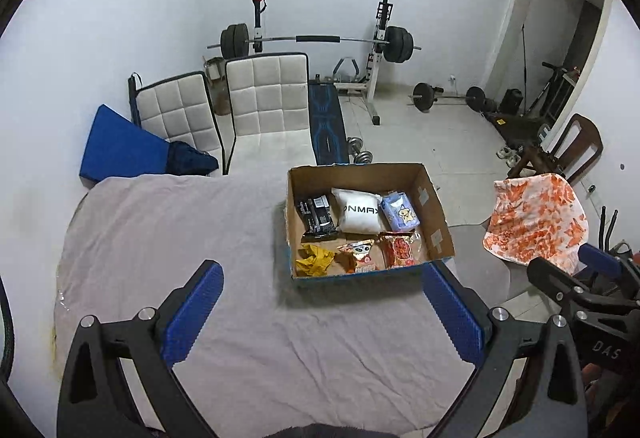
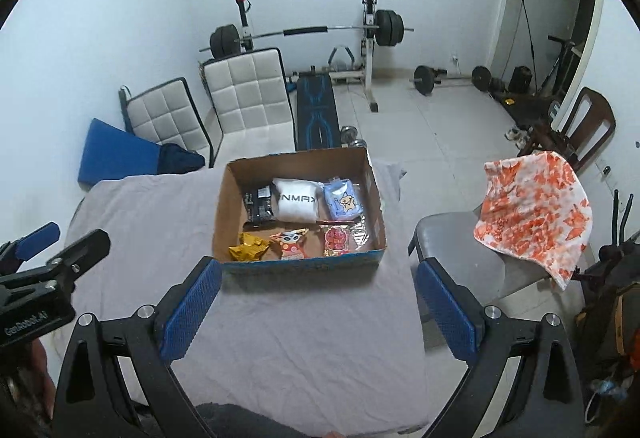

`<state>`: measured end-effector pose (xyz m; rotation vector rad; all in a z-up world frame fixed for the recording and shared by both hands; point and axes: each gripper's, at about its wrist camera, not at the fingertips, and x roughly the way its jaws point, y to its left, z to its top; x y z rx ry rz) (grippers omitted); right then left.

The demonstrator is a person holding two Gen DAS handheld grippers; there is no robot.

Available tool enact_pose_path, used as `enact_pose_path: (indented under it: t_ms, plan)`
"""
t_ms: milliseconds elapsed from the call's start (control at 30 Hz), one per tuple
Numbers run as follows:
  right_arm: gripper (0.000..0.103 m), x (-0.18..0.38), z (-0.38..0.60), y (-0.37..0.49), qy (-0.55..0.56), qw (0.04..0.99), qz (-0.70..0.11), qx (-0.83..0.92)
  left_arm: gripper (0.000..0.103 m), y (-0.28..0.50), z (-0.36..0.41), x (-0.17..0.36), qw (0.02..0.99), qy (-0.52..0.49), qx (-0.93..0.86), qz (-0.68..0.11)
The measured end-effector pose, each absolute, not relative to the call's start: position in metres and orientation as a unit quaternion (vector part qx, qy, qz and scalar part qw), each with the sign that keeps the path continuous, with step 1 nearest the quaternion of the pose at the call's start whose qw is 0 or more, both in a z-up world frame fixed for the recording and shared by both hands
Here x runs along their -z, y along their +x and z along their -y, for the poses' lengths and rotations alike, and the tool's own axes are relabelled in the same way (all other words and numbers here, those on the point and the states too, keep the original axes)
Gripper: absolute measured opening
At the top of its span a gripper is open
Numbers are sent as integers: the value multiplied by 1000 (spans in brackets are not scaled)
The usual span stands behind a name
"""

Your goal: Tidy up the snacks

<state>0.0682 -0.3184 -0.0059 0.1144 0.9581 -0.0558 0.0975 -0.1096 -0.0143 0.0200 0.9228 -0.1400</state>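
- Left wrist view: the left gripper (image 1: 322,312) hangs over the grey-sheeted counter (image 1: 168,238) with its jaws spread wide, nothing between them. The cardboard box (image 1: 434,214) sits just beyond, and all the snacks are inside it.
- Back row in the box: black packet (image 1: 317,216), white pouch (image 1: 357,212), pale blue pack (image 1: 400,212). Front row, nearest the gripper: crumpled yellow wrapper (image 1: 314,258), cartoon packet (image 1: 360,256), red packet (image 1: 401,250).
- Right wrist view: the right gripper (image 2: 318,298) is released too, empty, near the box's front wall (image 2: 300,265).
- My guess on handling: everything is light, soft film, probably slippery and crushable. I'd pinch a sealed edge or a corner, not the puffy middle. The white pouch (image 2: 296,204) looks the fullest, so grab it across its narrow side.
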Motion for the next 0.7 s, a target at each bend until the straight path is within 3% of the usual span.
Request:
enact_pose_path:
  t_ms: [300,700]
  plan:
    - [100,-29,313,18,57,897,-437,27,102,60,110,-3,902,15,67,-427]
    - [100,-27,318,3,68,896,-438,20,102,42,111,-12,907,13,65,-416]
